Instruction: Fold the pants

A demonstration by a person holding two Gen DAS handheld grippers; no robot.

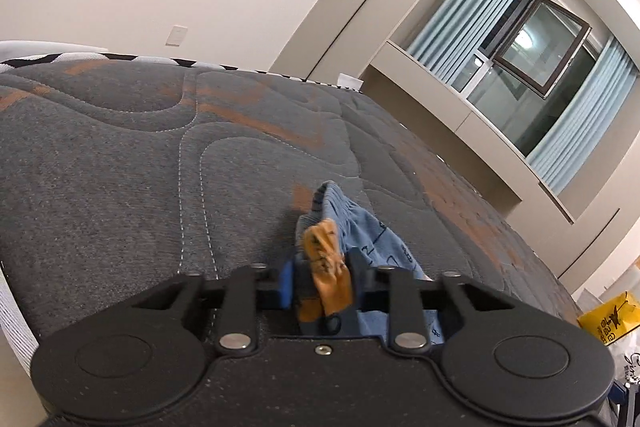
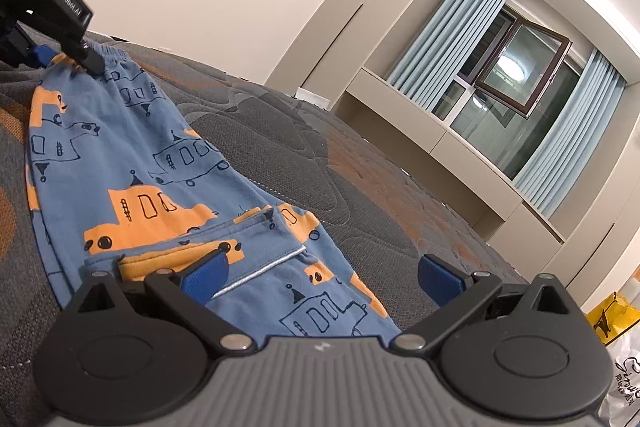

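Firstly, the left wrist view shows a grey quilted mattress (image 1: 168, 147) with orange patches and curved stitching, and a white band with black marks along its far edge. Behind it stands a plain cream wall with a small switch plate (image 1: 176, 35). To the right there are beige cabinet panels and a window (image 1: 536, 43) with one pane swung open, between pale blue curtains (image 1: 468, 3). A yellow bag (image 1: 610, 313) lies low at the right edge. The left gripper (image 1: 322, 285) points a little downward over the mattress, and its blue pads are drawn close on a bunched fold of the pants (image 1: 360, 227), blue cloth with an orange patch, so it pinches the cloth. The pants lie on the mattress just in front of it.

Next, the right wrist view shows the same mattress (image 2: 360, 187), the window (image 2: 520, 75) and the curtains (image 2: 440, 27). The pants (image 2: 132, 155) are spread flat here, blue with orange and outlined vehicles, and they run from the near edge to the upper left. The right gripper (image 2: 320, 277) hovers low over the near end with its jaws spread wide; the left pad (image 2: 206, 277) lies over the cloth and the right pad (image 2: 438, 279) is over the bare mattress, and nothing is gripped. At the upper left the left gripper (image 2: 60, 61) sits at the elastic waistband (image 2: 112, 53).
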